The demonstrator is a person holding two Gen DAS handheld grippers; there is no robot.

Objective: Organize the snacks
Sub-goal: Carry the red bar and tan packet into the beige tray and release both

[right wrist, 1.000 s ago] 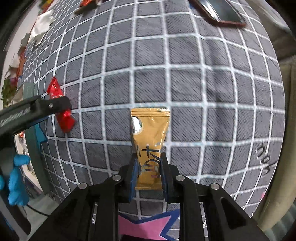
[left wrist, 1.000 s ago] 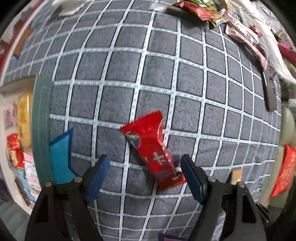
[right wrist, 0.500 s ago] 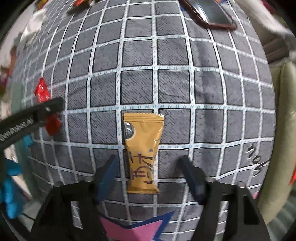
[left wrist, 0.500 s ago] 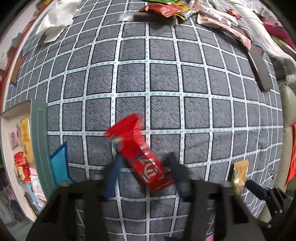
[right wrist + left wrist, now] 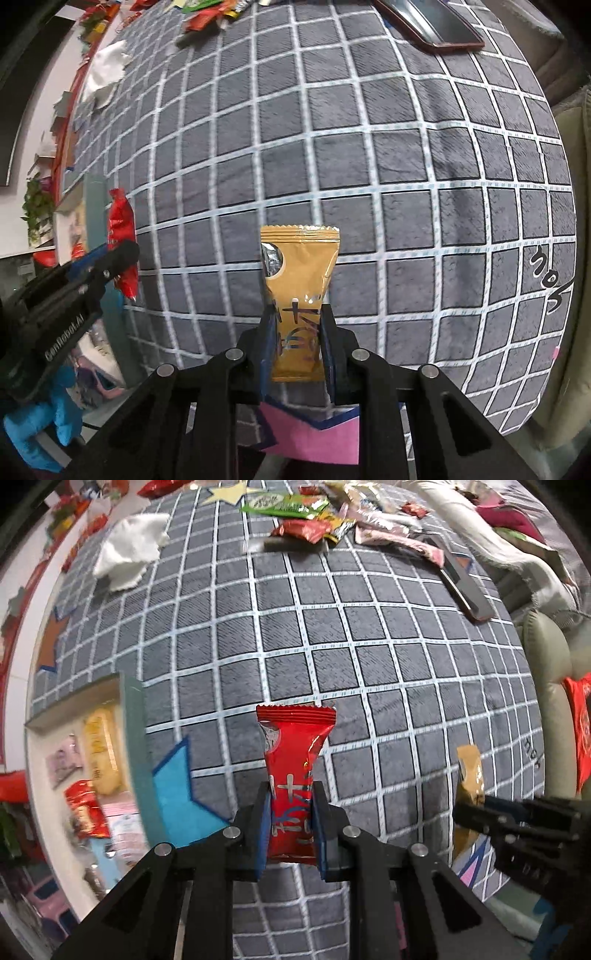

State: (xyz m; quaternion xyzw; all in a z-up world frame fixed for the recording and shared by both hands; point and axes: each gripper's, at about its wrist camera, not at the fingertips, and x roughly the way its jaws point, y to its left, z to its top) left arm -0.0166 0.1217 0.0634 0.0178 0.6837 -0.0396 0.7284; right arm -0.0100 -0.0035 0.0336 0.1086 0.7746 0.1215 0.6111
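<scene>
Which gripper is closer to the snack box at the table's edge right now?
Left. The left gripper, shut on a red packet, is right beside the box; the right gripper, holding a gold packet, is farther away.

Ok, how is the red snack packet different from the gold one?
The red packet is bright red; the gold packet is tan gold. The red packet sits clamped in the left gripper, the gold packet in the right gripper. The red packet hangs nearer the snack box than the gold one. Both share the same pillow shape, crimped top edge and similar printed characters, and each is gripped near its lower end.
</scene>
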